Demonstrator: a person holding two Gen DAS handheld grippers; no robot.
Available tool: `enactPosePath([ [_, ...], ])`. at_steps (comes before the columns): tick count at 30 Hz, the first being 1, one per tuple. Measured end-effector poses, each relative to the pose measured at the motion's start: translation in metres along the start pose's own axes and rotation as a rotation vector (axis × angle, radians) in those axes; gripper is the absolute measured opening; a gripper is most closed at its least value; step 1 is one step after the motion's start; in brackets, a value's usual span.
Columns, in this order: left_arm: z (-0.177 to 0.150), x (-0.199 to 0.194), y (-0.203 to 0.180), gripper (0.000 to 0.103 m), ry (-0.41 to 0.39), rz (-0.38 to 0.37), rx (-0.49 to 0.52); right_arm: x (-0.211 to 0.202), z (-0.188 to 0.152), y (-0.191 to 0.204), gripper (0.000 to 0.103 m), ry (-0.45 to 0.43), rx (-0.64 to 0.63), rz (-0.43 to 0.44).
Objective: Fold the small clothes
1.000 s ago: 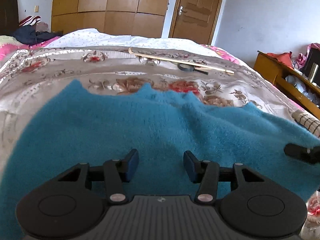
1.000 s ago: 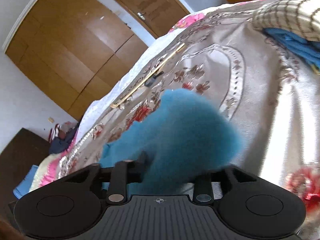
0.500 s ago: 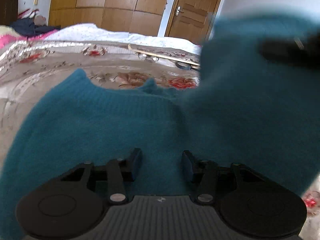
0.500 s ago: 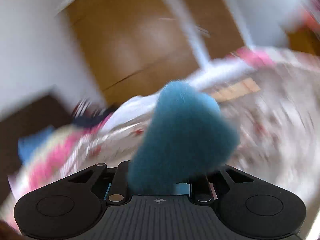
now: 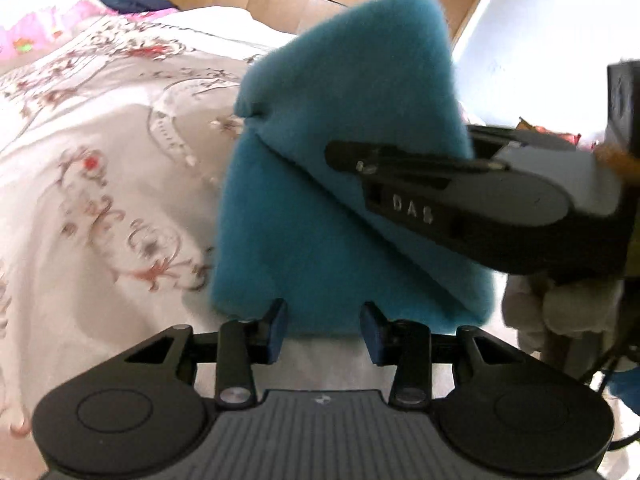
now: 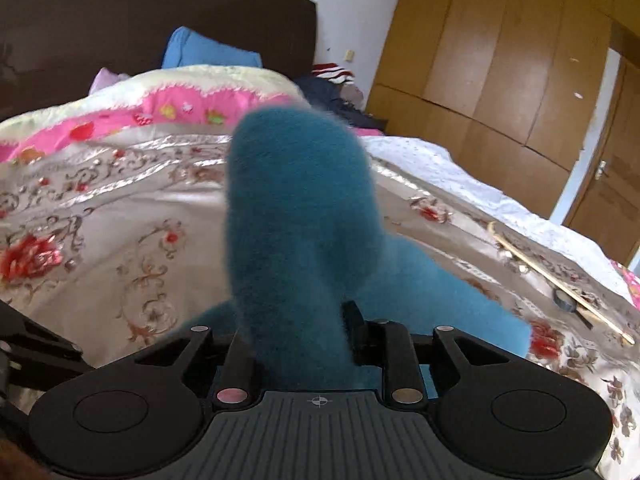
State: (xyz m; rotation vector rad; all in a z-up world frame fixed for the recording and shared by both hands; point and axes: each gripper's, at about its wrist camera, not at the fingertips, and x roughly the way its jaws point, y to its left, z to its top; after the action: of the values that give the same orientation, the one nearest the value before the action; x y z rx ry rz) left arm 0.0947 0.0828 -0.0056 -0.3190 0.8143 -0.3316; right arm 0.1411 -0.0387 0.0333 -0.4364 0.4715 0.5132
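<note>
A fuzzy teal knit garment (image 5: 344, 216) lies on the floral bedspread (image 5: 100, 160), one side lifted and folded over the rest. My right gripper (image 6: 304, 336) is shut on the lifted part of the garment (image 6: 300, 216), which stands up between its fingers. In the left wrist view the right gripper (image 5: 348, 156) reaches in from the right, across the raised fold. My left gripper (image 5: 324, 330) is open and empty, its blue pads (image 5: 278, 330) just short of the garment's near edge.
A wooden stick (image 6: 560, 284) and a small dark object (image 6: 566, 300) lie on the bed to the right. A pink quilt (image 6: 160, 108), a blue pillow (image 6: 204, 52) and a dark headboard are at the back left. A wooden wardrobe (image 6: 500, 60) and door stand behind.
My right gripper has swung the held side of the garment up and leftward over the rest. My left gripper has pulled back off the garment to its near edge, still open.
</note>
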Motion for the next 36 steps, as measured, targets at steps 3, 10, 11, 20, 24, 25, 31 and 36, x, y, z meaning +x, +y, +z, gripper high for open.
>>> enactPosePath([
  [3, -0.001, -0.010, 0.015, 0.052, -0.008, -0.014, -0.072, -0.007, 0.000, 0.002, 0.037, 0.008, -0.026, 0.002],
  [10, 0.008, -0.057, 0.055, 0.052, -0.109, 0.032, -0.173, -0.034, -0.001, 0.006, 0.051, -0.073, -0.060, 0.058],
  [11, 0.013, -0.066, 0.058, 0.052, -0.132, 0.043, -0.176, -0.040, -0.001, 0.010, 0.055, -0.098, -0.088, 0.075],
  [20, 0.074, -0.084, 0.010, 0.058, -0.307, -0.083, -0.052, -0.017, -0.013, 0.033, 0.059, -0.018, -0.146, 0.212],
  [24, 0.069, -0.021, 0.008, 0.057, -0.126, -0.024, -0.061, -0.035, -0.020, 0.026, 0.058, -0.026, -0.143, 0.208],
  [25, 0.062, -0.009, 0.011, 0.057, -0.087, 0.007, -0.064, -0.044, -0.024, 0.018, 0.058, -0.017, -0.140, 0.203],
  [31, 0.030, 0.003, 0.040, 0.057, -0.062, 0.038, -0.163, -0.061, -0.015, -0.052, 0.058, 0.045, 0.208, 0.202],
  [36, 0.024, -0.002, 0.014, 0.057, -0.115, 0.107, -0.047, 0.003, 0.036, -0.064, 0.058, 0.078, 0.341, 0.089],
])
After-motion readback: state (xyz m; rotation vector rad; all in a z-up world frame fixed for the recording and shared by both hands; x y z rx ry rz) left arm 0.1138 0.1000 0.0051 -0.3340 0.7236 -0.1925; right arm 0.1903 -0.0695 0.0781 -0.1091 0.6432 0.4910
